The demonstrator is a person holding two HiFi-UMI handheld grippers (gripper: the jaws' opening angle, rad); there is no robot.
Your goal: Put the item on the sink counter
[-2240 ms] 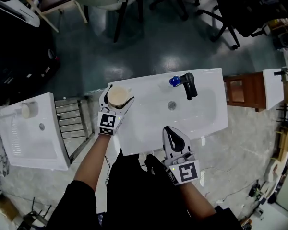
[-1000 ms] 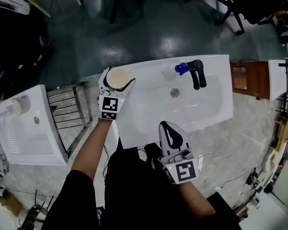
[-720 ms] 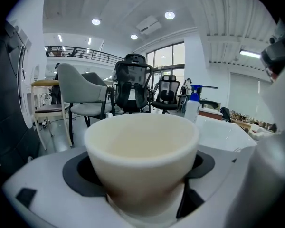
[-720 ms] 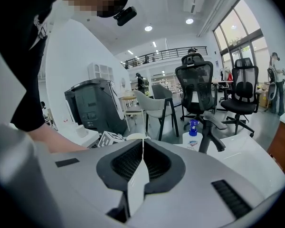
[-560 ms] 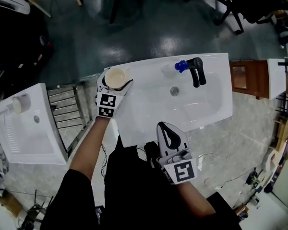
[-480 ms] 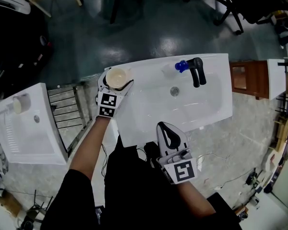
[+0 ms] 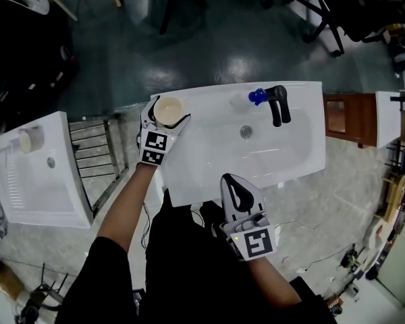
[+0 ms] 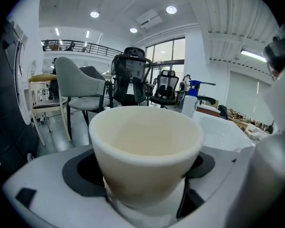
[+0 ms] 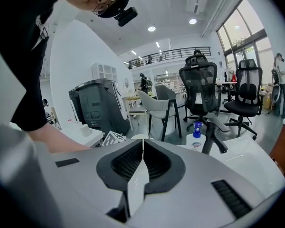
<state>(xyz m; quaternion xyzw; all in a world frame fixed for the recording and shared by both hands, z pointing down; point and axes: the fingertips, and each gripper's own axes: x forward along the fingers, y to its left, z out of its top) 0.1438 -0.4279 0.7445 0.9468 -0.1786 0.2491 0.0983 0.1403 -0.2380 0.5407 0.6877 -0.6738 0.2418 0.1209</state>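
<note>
Gripping a cream cup from both sides, your left gripper sits over the far left corner of the white sink counter. The cup stands upright with its mouth up. It is a plain, matte, pale cream piece with a thick rounded rim, walls that taper toward the base, and nothing inside. No view shows whether its base touches the counter. Your right gripper has its jaws pressed together with nothing between them, and it hangs at the sink's near edge, well apart from the cup. Across the basin, a black faucet stands on the far rim with a blue-capped bottle just beside it.
</note>
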